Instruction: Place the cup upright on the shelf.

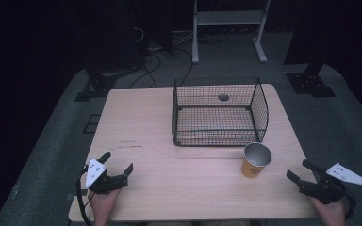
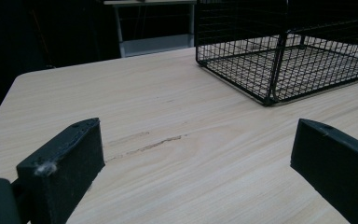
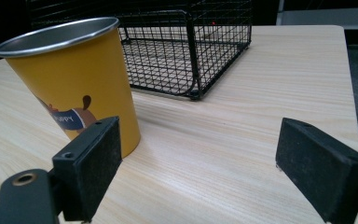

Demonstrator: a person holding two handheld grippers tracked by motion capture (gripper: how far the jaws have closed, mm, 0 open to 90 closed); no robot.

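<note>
A yellow paper cup point(image 1: 255, 160) with a silver inside stands upright on the wooden table point(image 1: 160, 141), just in front of a black wire basket point(image 1: 219, 113). My right gripper point(image 1: 300, 171) rests open at the table's front right corner, a short way right of the cup. In the right gripper view the cup point(image 3: 74, 79) stands ahead and left of the wide-apart jaws, nothing between them. My left gripper point(image 1: 118, 162) sits open at the front left, held by a hand. In the left gripper view its jaws frame bare wood, with the basket point(image 2: 284, 56) ahead to the right.
The basket point(image 3: 186, 42) has nothing inside it. A dark round mark point(image 1: 223, 97) shows on the table behind it. A white metal stand point(image 1: 228, 28) and cables lie on the floor beyond the table. Bare wood spans the table's left half.
</note>
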